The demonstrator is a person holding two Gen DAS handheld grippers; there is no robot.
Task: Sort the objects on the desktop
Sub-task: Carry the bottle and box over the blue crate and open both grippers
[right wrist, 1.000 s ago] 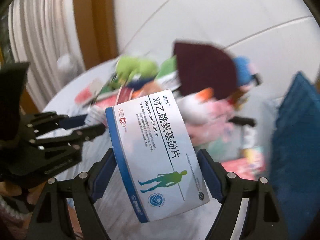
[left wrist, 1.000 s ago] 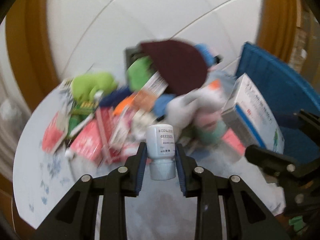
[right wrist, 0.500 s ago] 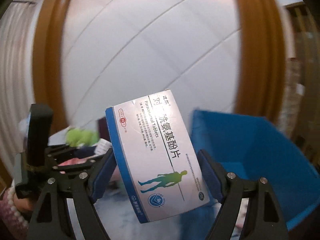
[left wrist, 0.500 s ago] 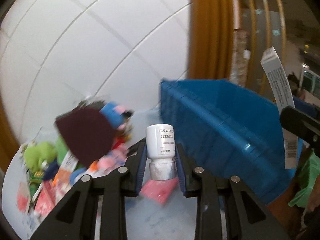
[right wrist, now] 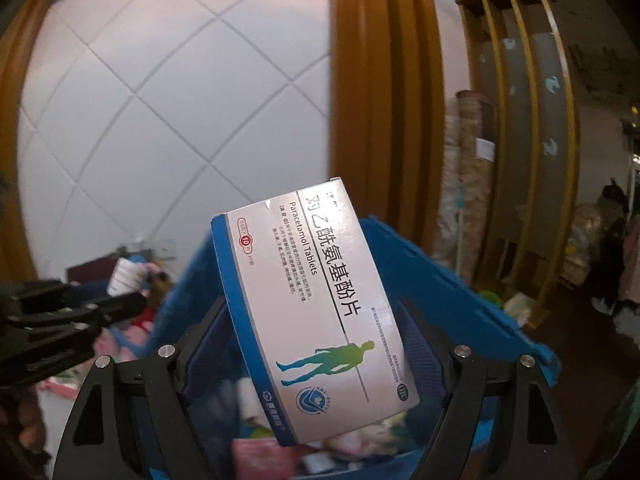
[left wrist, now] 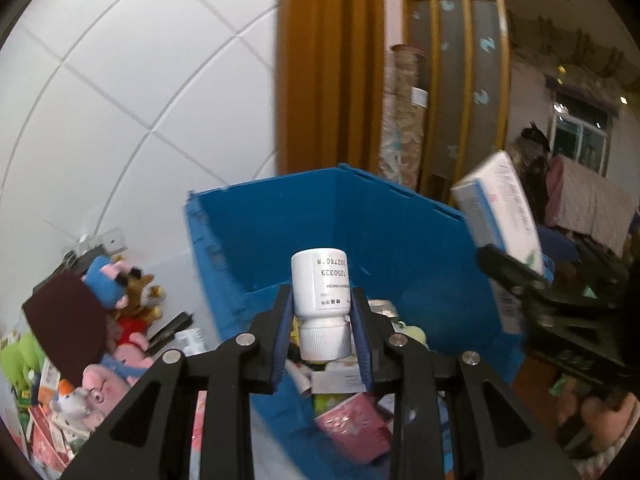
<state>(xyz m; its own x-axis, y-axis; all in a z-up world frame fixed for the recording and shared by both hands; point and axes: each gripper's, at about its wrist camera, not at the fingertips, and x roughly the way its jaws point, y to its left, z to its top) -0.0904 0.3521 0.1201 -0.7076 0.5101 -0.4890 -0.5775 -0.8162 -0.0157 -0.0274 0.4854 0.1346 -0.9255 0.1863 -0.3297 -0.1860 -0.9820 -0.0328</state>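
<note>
Left gripper (left wrist: 320, 312) has its jaws clamped on a white pill bottle (left wrist: 319, 292), cap end toward the camera, out over the blue bin (left wrist: 400, 232). Packets lie in the bin below. Off right, the right gripper (left wrist: 520, 276) carries a white medicine box (left wrist: 500, 208). Plush toys (left wrist: 120, 320) crowd the desk at left.

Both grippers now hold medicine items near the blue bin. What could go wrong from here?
1. The white bottle is pinched upside down by the left gripper; it might slip.
2. The tablet box sits tilted in the right gripper and could twist out.
3. Both grippers are close together above the blue bin; they may collide.
</note>
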